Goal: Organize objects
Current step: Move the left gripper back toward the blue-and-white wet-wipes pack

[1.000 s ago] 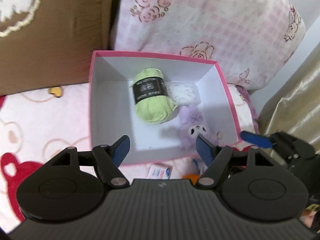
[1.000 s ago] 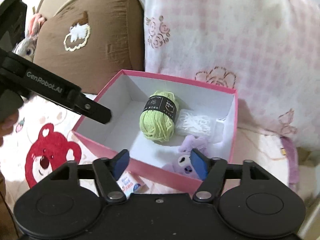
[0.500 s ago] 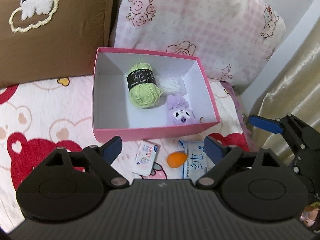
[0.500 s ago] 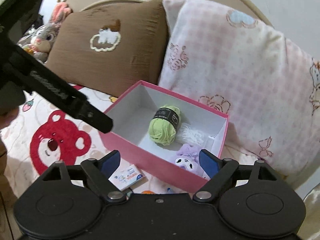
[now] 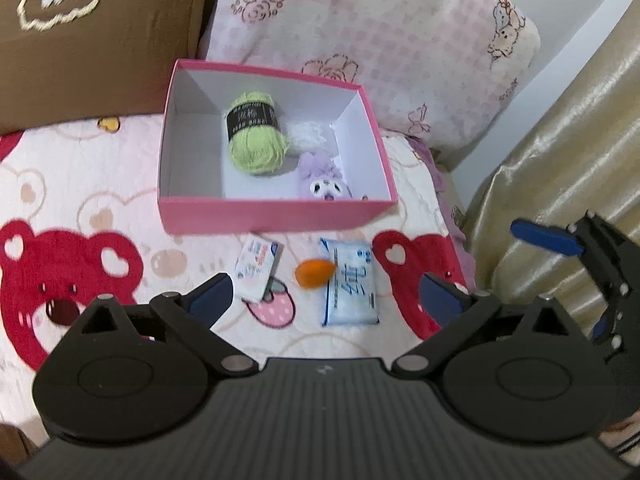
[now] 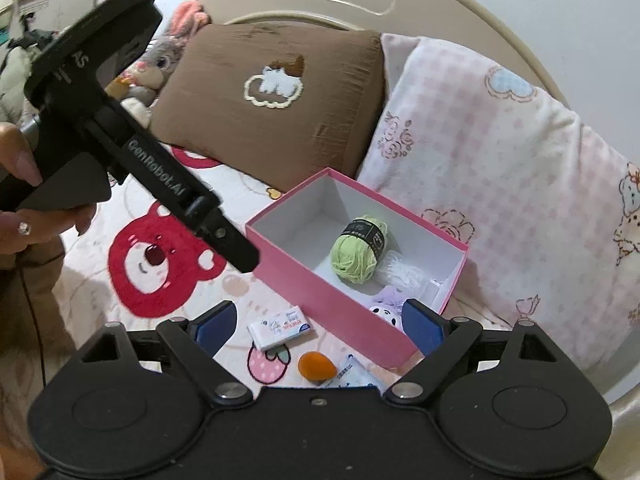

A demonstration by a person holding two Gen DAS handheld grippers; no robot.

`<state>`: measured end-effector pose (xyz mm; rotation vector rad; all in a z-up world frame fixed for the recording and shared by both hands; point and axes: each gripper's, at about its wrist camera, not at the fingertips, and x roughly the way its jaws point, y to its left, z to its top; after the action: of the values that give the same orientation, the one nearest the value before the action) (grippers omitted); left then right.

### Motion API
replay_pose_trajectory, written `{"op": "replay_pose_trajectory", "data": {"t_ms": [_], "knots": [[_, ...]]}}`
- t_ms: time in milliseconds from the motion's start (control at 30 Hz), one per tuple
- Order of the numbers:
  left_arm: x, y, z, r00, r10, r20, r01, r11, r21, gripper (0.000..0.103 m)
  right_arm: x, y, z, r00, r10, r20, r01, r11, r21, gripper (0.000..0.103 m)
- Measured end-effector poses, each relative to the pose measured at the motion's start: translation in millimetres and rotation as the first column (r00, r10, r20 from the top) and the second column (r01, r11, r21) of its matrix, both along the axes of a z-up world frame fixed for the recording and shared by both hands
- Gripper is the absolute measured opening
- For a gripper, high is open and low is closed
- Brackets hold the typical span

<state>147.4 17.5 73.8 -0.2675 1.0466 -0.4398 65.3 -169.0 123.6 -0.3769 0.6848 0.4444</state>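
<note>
Nearest the lens, your left gripper (image 5: 324,296) stood spread wide at the bottom of its frame with nothing between the pads; its jaws had just been opening. Your right gripper (image 6: 320,326) was likewise spread and empty, its jaws also just opened, low in its own view.

Just beyond the left gripper's pads, three things lay loose on the bear-print blanket (image 5: 80,200): a small white packet (image 5: 258,267) left of centre, an orange egg-shaped sponge (image 5: 314,274) in the middle, and a blue-and-white tissue pack (image 5: 351,284) touching the sponge's right side. The sponge looked light and squashy, so a gentle pinch across its fatter end should have held it. The tissue pack looked soft and slick; its narrow width was the likelier grip. The flat packet would have needed a hold on its raised edge.

Further up the frame sat the pink box (image 5: 276,216), open, already holding a green yarn ball (image 5: 254,138), a white fluffy bundle (image 5: 308,136) and a purple plush toy (image 5: 322,184). Behind it leaned a brown pillow (image 5: 100,40) and a pink checked pillow (image 5: 380,40).
</note>
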Motion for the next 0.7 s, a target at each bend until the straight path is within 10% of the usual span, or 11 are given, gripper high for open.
{"op": "replay_pose_trajectory", "data": {"t_ms": [700], "knots": [[-44.4,-51.4,-80.6,0.998,-0.062,0.013,0.06,0.994,0.089,0.1,-25.5,-37.3,-85.5,0.988,-0.013,-0.155,0.016,1.0,0.019,0.092]]}}
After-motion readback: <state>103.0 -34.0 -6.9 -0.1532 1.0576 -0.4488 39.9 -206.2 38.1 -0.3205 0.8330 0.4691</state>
